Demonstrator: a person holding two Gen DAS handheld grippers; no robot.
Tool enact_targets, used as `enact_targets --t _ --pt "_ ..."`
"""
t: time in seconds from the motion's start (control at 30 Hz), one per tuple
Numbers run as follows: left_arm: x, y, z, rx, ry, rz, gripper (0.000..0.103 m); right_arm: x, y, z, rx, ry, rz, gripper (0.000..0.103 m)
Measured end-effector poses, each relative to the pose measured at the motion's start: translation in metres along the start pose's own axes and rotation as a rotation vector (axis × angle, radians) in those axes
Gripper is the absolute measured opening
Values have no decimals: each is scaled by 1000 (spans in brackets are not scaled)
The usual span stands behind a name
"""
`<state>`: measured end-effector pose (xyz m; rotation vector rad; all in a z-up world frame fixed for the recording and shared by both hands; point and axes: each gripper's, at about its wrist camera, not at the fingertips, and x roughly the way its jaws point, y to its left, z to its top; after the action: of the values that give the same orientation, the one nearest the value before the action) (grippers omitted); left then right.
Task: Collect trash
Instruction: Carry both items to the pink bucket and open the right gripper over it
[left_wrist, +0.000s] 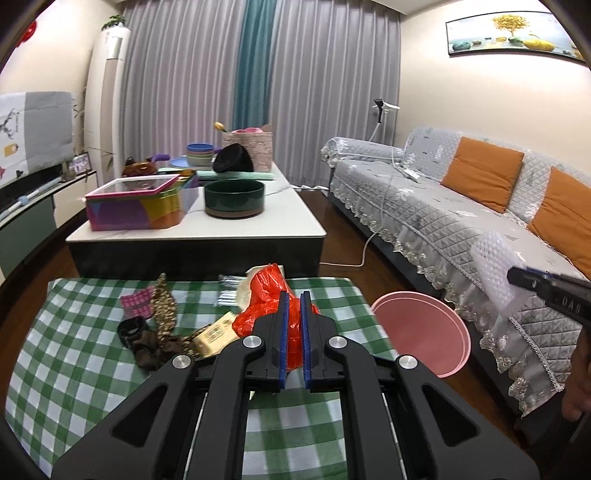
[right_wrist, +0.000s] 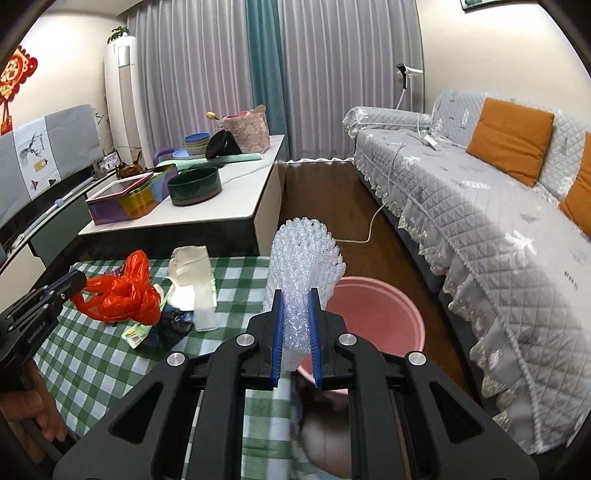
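Note:
My left gripper (left_wrist: 294, 295) is shut on a crumpled red plastic bag (left_wrist: 271, 291), held just above the green checked table (left_wrist: 85, 354); it also shows in the right wrist view (right_wrist: 122, 291). My right gripper (right_wrist: 297, 295) is shut on a roll of clear bubble wrap (right_wrist: 304, 254), held upright beside the table's right edge over the near rim of the pink bin (right_wrist: 376, 314). The bin stands on the floor right of the table (left_wrist: 421, 332). The bubble wrap shows at the far right of the left wrist view (left_wrist: 495, 266).
Loose trash lies on the table: a leopard-print scrap (left_wrist: 164, 306), a pink checked wrapper (left_wrist: 136, 301), a black ring (left_wrist: 132, 328), a tan box (left_wrist: 216, 334), a white translucent bag (right_wrist: 195, 280). A white coffee table (left_wrist: 207, 218) stands behind, a grey sofa (left_wrist: 443, 206) to the right.

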<state>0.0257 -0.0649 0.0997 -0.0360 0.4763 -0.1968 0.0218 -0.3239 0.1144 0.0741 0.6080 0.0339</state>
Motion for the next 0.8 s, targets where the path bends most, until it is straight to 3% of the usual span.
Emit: enact_targets --t 0.27,0.5,0.8 --pt "17 -30 19 18 10 -50 6 13 -38 21 -17 19 7 13" --pt "37 -60 36 44 10 -108 6 56 -79 25 22 65 3 13" --pt "82 -100 38 82 43 -177 6 101 -98 30 69 84 -8 13"
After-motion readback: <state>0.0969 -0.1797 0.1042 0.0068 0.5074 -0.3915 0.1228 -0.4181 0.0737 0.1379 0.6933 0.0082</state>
